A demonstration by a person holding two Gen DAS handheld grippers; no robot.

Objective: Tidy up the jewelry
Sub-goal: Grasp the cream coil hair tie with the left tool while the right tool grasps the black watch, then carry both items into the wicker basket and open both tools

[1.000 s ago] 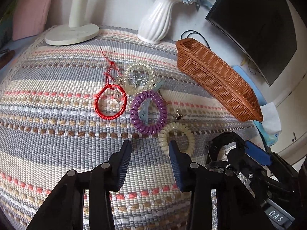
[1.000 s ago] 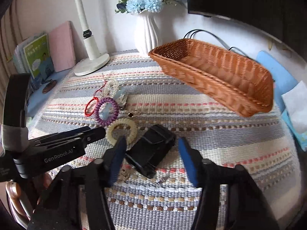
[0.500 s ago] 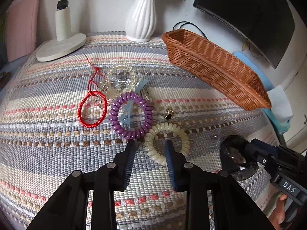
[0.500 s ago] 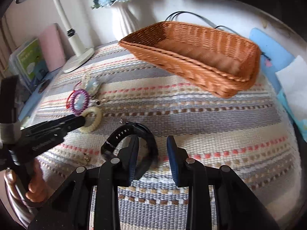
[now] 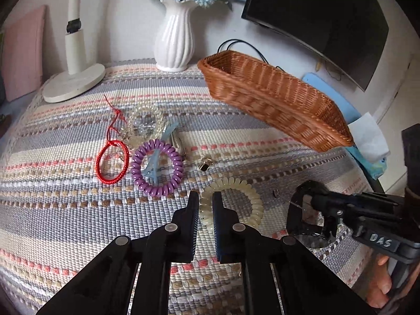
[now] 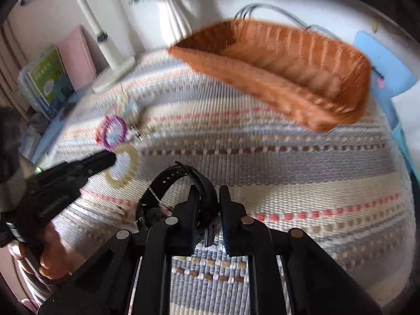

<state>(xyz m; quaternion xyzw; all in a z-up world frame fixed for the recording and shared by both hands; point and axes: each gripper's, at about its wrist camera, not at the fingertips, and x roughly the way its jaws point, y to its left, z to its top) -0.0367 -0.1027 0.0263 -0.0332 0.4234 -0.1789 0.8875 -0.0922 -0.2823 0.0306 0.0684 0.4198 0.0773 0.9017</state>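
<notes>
My left gripper (image 5: 204, 207) is shut on the near left rim of a cream coil hair tie (image 5: 244, 199) lying on the striped cloth. My right gripper (image 6: 208, 207) is shut on a black watch (image 6: 170, 183) and holds it just above the cloth; it also shows in the left wrist view (image 5: 304, 218). A purple coil tie (image 5: 157, 168) with a blue clip inside, a red cord bracelet (image 5: 113, 165) and a clear bead bracelet (image 5: 144, 123) lie to the left. The wicker basket (image 5: 275, 99) stands at the back right, nothing visible inside it.
A white vase (image 5: 174, 42) and a white lamp base (image 5: 74, 82) stand at the back. A small gold charm (image 5: 204, 165) and a small metal bit (image 5: 275, 193) lie on the cloth. A dark monitor (image 5: 315, 18) hangs behind the basket. Books (image 6: 50, 78) stand at left.
My left gripper moved forward and closed on the cream tie's rim. My right gripper closed on the black watch and lifted it; the right wrist view is now blurred by motion.
</notes>
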